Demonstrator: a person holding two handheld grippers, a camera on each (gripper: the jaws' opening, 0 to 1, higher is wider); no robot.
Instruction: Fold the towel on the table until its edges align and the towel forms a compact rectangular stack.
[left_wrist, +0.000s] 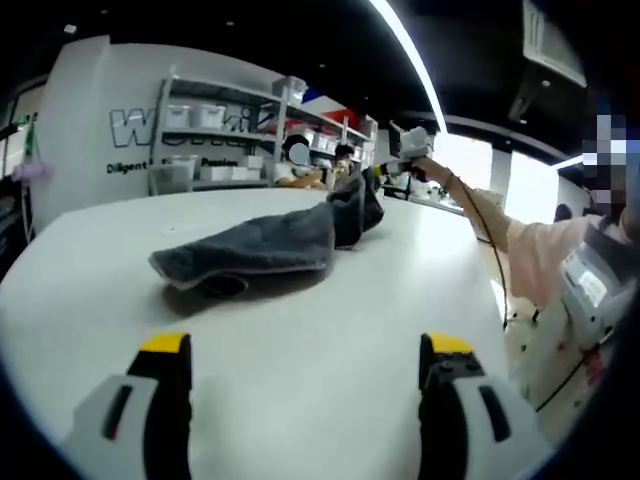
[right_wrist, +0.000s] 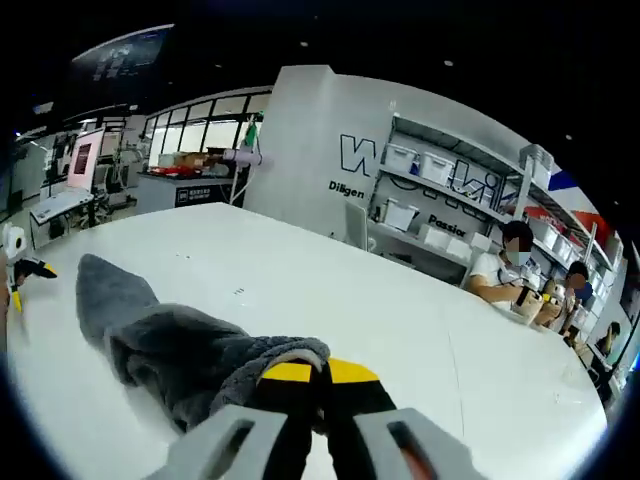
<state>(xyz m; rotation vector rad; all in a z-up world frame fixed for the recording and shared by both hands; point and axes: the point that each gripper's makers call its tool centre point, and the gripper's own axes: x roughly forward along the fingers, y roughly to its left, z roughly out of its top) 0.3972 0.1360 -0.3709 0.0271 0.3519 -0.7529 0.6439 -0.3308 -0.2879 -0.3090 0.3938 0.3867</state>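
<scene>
Two grippers, one towel: my right one is pinching it, my left one is hanging wide.

I am holding the right gripper (right_wrist: 320, 372) with its yellow-tipped jaws closed together on a raised fold of the grey towel (right_wrist: 170, 345), which is trailing away to the left across the white table (right_wrist: 400, 320). I am keeping the left gripper (left_wrist: 305, 350) spread, nothing between its jaws, with the towel (left_wrist: 265, 245) lying crumpled well ahead on the table (left_wrist: 300, 400); the right gripper (left_wrist: 410, 150) is lifting its far end.
</scene>
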